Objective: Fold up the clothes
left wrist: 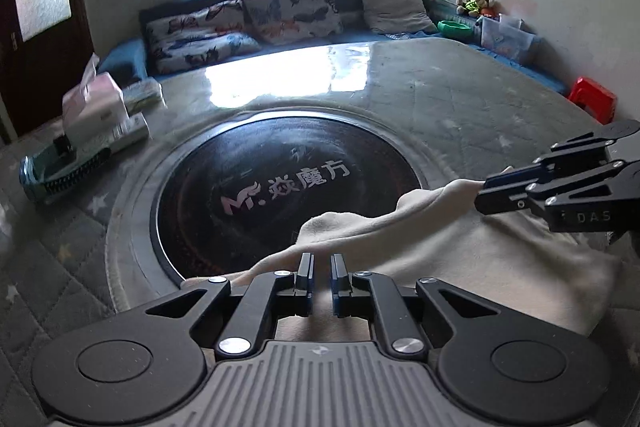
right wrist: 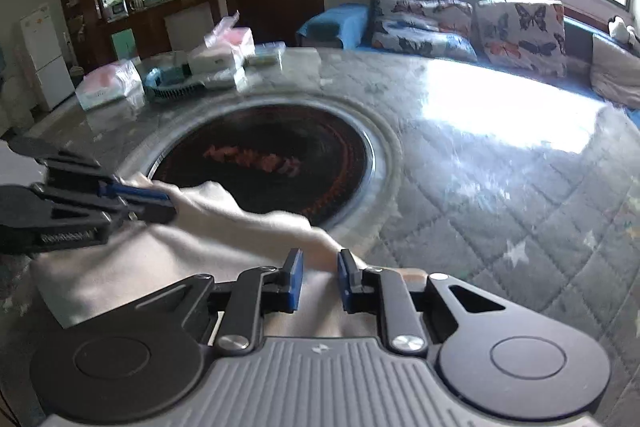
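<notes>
Cream fleece garment, softly rumpled

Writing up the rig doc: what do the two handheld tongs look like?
Both match: the left tongs and right tongs have black linkage arms with silver pivot pins, blue-edged pads, round black discs at each side, and a ribbed grey body with a small logo. White lettering starting "DAS" marks the side of the right one. No cables or sleeves in view.
</notes>
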Demonstrator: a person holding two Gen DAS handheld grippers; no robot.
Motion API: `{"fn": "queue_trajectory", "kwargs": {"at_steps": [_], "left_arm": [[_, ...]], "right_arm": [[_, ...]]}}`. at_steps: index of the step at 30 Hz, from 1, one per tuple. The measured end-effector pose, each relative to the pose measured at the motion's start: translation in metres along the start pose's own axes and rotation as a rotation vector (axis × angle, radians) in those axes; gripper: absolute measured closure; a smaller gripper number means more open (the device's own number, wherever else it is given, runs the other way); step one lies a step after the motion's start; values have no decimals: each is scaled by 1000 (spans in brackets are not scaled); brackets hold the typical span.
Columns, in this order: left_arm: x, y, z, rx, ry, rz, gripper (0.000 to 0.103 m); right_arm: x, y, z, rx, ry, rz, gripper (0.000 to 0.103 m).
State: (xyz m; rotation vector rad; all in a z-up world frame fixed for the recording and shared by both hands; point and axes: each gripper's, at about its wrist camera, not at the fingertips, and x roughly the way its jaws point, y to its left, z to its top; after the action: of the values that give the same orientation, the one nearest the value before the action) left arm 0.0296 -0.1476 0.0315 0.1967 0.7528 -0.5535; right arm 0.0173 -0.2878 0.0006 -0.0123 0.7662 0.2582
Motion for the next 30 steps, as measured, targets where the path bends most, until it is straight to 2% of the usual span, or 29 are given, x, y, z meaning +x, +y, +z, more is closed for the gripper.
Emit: {"fn": "queue_trajectory", "kwargs": {"at_steps": [5, 14, 17, 24, 30], "left_arm": [[-2, -7, 7, -3, -27, -27, 94], [17, -8, 8, -16, 0, -29, 93], [13, -8, 8, -26, -7, -29, 91], [-8, -9, 1, -31, -36, -37, 89], [-13, -15, -12, -35, -31, -40, 89]], "right_arm": [[6, 12, 13, -19, -13, 42, 86], [31, 20, 11, -28, 24, 15, 86], [26, 24, 13, -40, 12, 9, 85], [11, 43, 13, -72, -7, 57, 85], [20, 56, 4, -74, 13, 64, 84]]}}
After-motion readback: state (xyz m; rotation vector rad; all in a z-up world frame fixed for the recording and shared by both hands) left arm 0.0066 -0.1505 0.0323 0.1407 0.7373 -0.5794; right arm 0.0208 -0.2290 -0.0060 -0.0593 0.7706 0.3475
